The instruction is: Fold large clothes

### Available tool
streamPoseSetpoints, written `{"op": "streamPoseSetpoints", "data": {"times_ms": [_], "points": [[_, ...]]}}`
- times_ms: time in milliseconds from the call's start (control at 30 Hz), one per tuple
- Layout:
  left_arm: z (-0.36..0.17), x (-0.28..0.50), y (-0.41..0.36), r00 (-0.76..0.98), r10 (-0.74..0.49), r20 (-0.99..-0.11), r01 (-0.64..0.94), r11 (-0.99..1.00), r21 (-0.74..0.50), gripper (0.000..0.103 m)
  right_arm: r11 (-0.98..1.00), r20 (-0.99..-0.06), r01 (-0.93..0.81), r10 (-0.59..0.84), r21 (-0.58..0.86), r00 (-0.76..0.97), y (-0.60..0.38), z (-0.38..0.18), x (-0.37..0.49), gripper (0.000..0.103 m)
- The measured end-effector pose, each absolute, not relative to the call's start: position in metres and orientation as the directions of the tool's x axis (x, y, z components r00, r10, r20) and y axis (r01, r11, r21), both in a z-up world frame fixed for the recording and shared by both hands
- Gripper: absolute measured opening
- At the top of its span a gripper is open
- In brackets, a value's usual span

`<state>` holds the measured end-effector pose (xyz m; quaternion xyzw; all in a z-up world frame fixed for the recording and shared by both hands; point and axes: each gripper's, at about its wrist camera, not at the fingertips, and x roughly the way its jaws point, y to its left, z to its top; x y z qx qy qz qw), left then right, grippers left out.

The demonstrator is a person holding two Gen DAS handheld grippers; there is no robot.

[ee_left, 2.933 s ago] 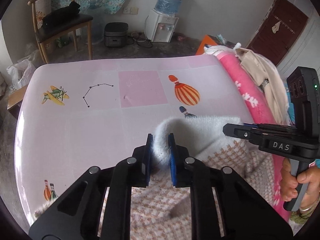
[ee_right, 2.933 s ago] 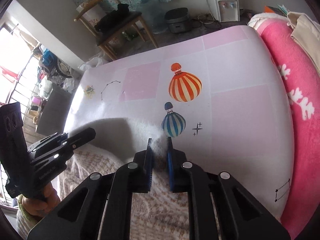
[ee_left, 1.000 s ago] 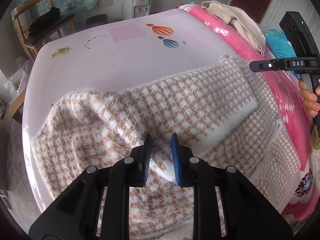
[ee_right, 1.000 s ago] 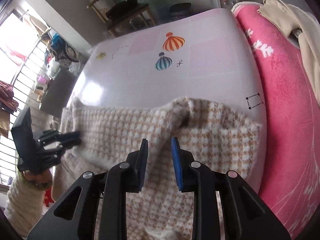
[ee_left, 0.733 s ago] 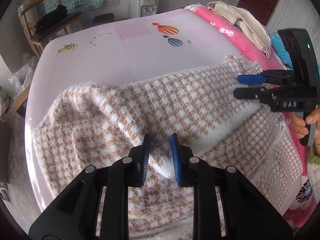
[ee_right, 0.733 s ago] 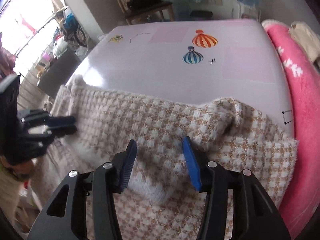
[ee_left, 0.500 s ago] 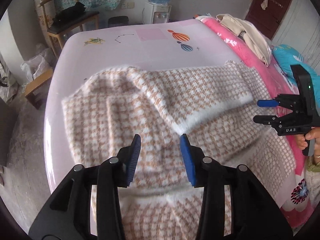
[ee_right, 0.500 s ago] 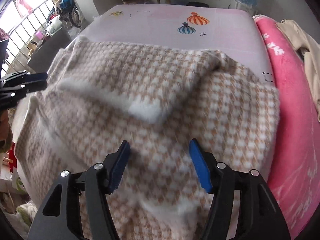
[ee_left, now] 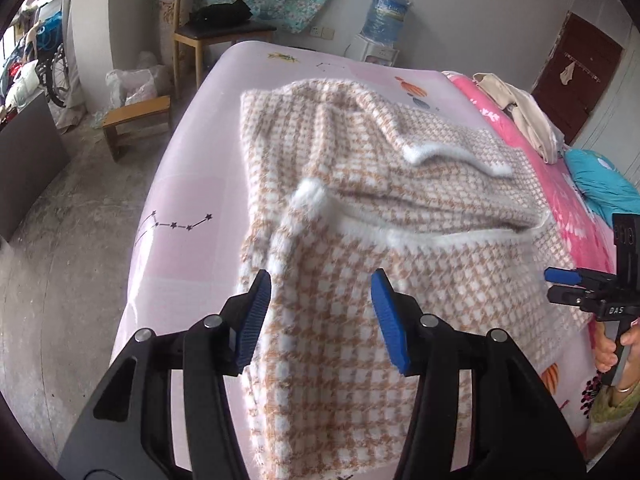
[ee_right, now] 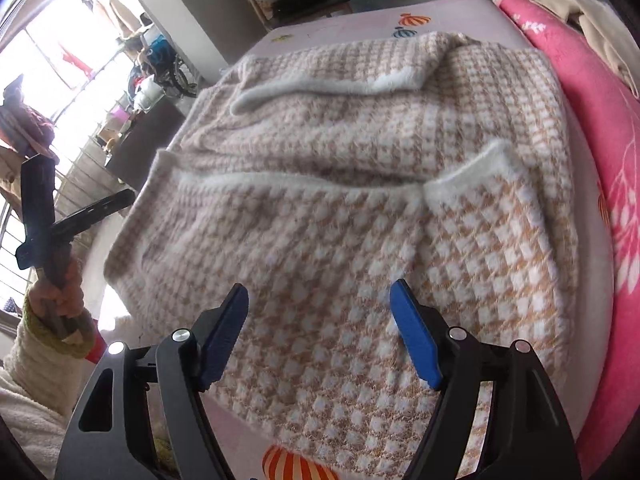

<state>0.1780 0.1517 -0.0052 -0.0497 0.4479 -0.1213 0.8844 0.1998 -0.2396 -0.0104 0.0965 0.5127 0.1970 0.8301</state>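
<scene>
A large fluffy garment in a tan and white check (ee_left: 400,208) (ee_right: 320,208) lies spread over the pink bed sheet (ee_left: 188,200), with white fuzzy edges folded across its middle. My left gripper (ee_left: 320,280) hovers over its near left part; its jaws are opening and nothing is pinched between the blue pads. My right gripper (ee_right: 320,296) hangs over the near edge of the garment, jaws also opening, pads clear of the cloth. Each gripper shows in the other's view, the right gripper (ee_left: 560,284) at the right and the left gripper (ee_right: 120,200) at the left, both held by a hand.
A pink blanket (ee_right: 592,100) runs along the bed's right side with beige clothes (ee_left: 516,108) on it. A wooden chair (ee_left: 216,36), a low stool (ee_left: 136,116) and a water dispenser (ee_left: 380,32) stand on the floor beyond the bed.
Both grippers let go of the garment's folded edge, opened wide and drew back toward the near side. The garment now lies folded over on the bed.
</scene>
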Motion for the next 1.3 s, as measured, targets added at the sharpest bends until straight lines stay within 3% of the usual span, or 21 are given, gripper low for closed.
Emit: {"op": "streamPoseSetpoints", "data": {"times_ms": [200,433,600,900,1000,1033,1067,1300], "points": [[-0.026,0.185,0.158,0.541,-0.241,-0.805,0.164,0.970,-0.181,0.048,0.920,-0.823,-0.234,0.387,0.314,0.416,-0.231,-0.014,0.198,0.072],[-0.021,0.184,0.164,0.541,-0.429,-0.723,0.214,0.902,-0.375,0.047,0.921,-0.824,-0.236,0.383,0.309,0.417,-0.228,-0.016,0.199,0.074],[-0.037,0.200,0.167,0.499,-0.415,-0.761,0.158,0.906,-0.392,0.047,0.918,-0.823,-0.239,0.392,0.317,0.412,-0.226,-0.015,0.199,0.078],[-0.036,0.217,0.167,0.494,-0.503,-0.710,0.177,0.857,-0.484,0.045,0.914,-0.820,-0.238,0.402,0.330,0.408,-0.228,-0.018,0.203,0.080],[-0.039,0.218,0.157,0.490,-0.431,-0.758,0.174,0.900,-0.400,0.039,0.900,-0.801,-0.235,0.434,0.367,0.413,-0.236,-0.018,0.202,0.080],[-0.038,0.217,0.152,0.498,-0.387,-0.776,0.173,0.921,-0.348,0.030,0.894,-0.794,-0.230,0.448,0.385,0.411,-0.241,-0.018,0.200,0.080],[-0.037,0.216,0.148,0.503,-0.348,-0.791,0.171,0.937,-0.304,0.028,0.887,-0.787,-0.224,0.461,0.403,0.410,-0.246,-0.016,0.198,0.080],[-0.035,0.210,0.124,0.540,-0.171,-0.824,0.154,0.983,-0.103,0.025,0.904,-0.738,-0.136,0.410,0.404,0.535,-0.313,0.014,0.180,0.076]]}}
